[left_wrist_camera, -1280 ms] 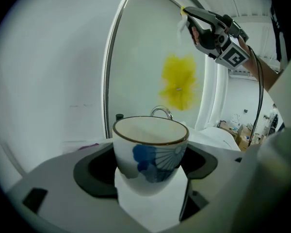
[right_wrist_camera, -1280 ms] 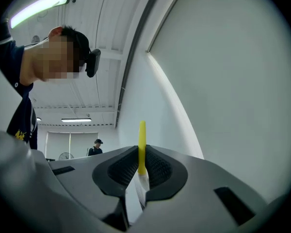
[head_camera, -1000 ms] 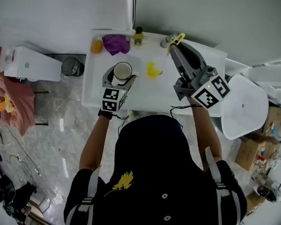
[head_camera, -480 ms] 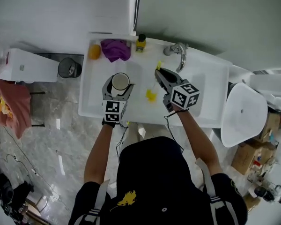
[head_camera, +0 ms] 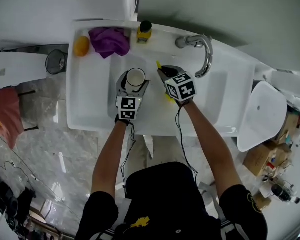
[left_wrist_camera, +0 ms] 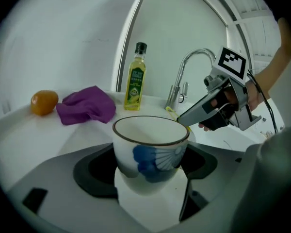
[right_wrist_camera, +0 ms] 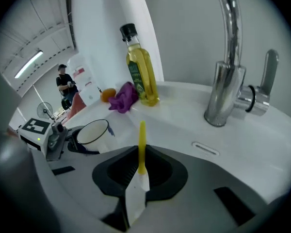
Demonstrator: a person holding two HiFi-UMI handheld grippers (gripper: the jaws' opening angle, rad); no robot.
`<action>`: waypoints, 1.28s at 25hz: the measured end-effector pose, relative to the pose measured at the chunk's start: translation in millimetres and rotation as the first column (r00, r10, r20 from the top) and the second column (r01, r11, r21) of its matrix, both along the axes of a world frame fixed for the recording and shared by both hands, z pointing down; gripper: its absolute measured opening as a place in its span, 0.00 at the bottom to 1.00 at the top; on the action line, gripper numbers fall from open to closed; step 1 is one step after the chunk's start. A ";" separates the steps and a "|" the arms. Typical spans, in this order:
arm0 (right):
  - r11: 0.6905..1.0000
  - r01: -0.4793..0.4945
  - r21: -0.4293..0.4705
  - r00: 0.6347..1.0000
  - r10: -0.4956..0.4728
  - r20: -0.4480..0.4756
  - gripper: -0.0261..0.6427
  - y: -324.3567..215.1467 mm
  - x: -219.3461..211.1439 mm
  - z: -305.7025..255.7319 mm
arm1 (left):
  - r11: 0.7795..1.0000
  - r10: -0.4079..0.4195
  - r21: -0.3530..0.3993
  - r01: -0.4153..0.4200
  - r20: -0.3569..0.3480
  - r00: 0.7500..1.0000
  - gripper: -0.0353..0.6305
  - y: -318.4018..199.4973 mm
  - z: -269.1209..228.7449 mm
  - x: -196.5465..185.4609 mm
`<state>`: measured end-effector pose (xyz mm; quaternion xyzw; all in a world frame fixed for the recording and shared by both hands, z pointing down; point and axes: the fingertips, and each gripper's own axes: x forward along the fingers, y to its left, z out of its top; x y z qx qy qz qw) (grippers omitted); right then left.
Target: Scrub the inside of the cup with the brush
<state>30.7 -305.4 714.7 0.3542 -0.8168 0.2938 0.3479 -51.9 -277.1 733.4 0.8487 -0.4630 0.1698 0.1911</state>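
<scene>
The left gripper (head_camera: 134,81) clasps the cup (left_wrist_camera: 150,147) by its sides, mouth up, over the sink (head_camera: 90,104) and left of the tap (head_camera: 202,51). The right gripper (right_wrist_camera: 140,176), just left of the tap, is clenched on the brush (right_wrist_camera: 142,144). To scrub well, I'd hold the cup steady, dip the brush over the rim, then sweep round wall and bottom. The cup is rounded glazed ceramic, white with a dark rim and blue print, so likely slick. The brush shows a thin yellow plastic stem, and no bristles are visible.
</scene>
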 end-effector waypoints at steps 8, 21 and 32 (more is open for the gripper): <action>0.994 -0.094 -0.056 0.991 0.087 -0.106 0.14 0.1 34.4 92.6 | 0.998 0.067 -0.004 -0.067 0.035 0.997 0.66 -22.3 53.1 23.8; 0.995 -0.073 -0.072 0.988 0.062 -0.140 0.14 1.6 36.9 135.7 | 0.996 0.088 0.025 -0.090 0.076 0.993 0.66 -20.6 83.6 33.4; 0.974 -0.140 -0.178 0.989 0.129 -0.077 0.29 26.6 40.3 138.4 | 0.984 0.073 -0.165 -0.064 0.045 0.996 0.66 0.4 107.2 30.7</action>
